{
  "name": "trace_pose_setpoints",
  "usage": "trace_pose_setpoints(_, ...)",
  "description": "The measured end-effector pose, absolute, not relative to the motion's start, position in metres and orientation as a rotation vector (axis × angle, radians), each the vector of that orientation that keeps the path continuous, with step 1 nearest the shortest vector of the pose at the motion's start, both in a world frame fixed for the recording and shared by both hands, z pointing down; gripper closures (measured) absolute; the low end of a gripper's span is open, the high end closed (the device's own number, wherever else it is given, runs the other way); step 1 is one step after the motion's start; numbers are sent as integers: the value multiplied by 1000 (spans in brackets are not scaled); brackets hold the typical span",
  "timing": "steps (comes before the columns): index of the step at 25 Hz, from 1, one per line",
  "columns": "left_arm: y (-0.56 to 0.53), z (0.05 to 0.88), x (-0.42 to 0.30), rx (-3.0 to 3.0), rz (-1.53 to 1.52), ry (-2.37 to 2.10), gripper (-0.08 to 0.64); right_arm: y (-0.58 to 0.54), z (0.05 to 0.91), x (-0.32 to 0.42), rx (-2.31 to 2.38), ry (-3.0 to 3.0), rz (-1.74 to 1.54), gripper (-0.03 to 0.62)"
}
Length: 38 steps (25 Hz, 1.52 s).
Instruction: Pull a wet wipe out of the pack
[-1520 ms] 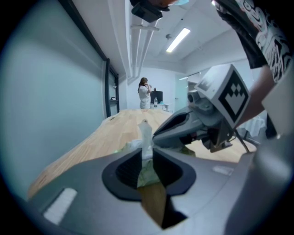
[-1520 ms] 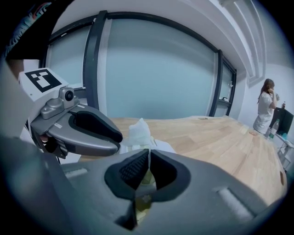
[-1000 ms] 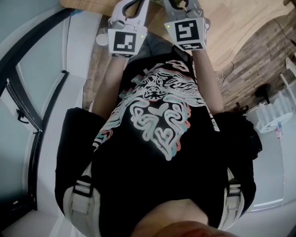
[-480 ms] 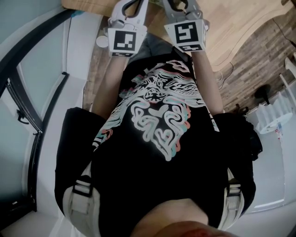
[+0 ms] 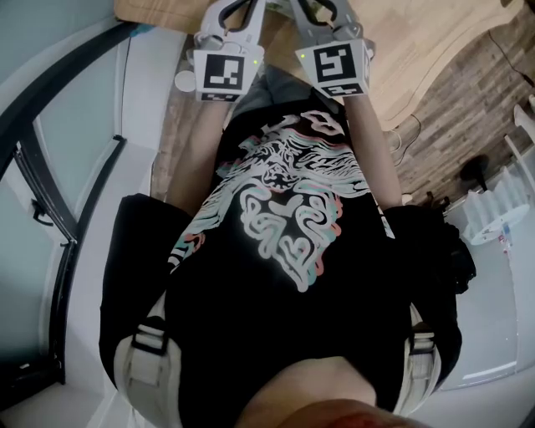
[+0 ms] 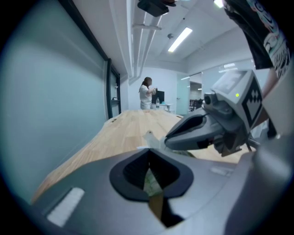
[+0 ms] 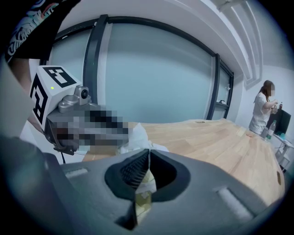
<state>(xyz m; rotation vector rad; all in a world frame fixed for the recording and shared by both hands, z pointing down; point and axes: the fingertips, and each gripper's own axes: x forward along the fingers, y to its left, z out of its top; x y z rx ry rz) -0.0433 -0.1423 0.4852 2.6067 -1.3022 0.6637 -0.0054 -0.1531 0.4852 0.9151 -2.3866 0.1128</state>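
Observation:
In the head view my left gripper [image 5: 232, 10] and right gripper [image 5: 322, 8] reach side by side over the near edge of the wooden table [image 5: 418, 42], their fingertips cut off by the top of the frame. The left gripper [image 6: 148, 149] has its jaws together. A white wet wipe [image 6: 149, 137] stands up in a peak just past them. The right gripper [image 6: 169, 140] comes in from the right and its tip meets that wipe. In the right gripper view, the right gripper [image 7: 148, 150] is shut and the wet wipe [image 7: 138, 135] rises at its tips. Whether it is pinched does not show. A pale green pack [image 7: 146, 183] shows through the gap.
The long wooden table [image 6: 124, 128] runs far ahead beside a glass wall [image 6: 55, 92]. A person [image 7: 262, 110] stands at its far end. The left gripper [image 7: 124, 133] lies close on the left of the right gripper view.

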Motion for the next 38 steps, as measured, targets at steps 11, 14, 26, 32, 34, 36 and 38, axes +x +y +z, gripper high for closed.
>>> trace_pose_setpoints(11,-139,474,-41,2618,645,-1324,572,-150,479,1,931,-2388,89,584)
trace_pose_setpoints(14,-135,473,-45,2615,650,-1330,572,-148,478,1,943,-2396,86,584)
trace_pose_setpoints(26,-134,467,-48,2628,649,-1324,572,-146,475,5,978,-2400,122,584)
trace_pose_setpoints(32,-134,463,-49,2631,641,-1327,572,-144,472,6,981,-2402,133,584)
trace_pose_setpoints(34,-131,461,-50,2635,639,-1327,572,-142,471,5,982,-2402,138,584)
trace_pose_setpoints(36,-129,461,-51,2635,638,-1330,572,-140,469,4,984,-2402,131,584)
trace_pose_setpoints(38,-127,460,-54,2634,639,-1333,572,-140,468,6,990,-2400,128,584)
